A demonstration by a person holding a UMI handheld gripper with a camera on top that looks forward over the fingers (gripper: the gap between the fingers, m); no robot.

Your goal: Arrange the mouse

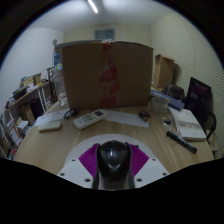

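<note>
Your gripper (113, 168) clamped the black mouse (113, 160) between its pads, near the desk's (120, 135) front edge. Bare wood lay ahead, up to the remote (88, 119) and cardboard box (105, 75).

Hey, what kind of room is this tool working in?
Probably an office or study. The mouse sits between the tool's fingers on a wooden desk, with a big cardboard box behind, a bookshelf beside it, and a ceiling strip light.
</note>
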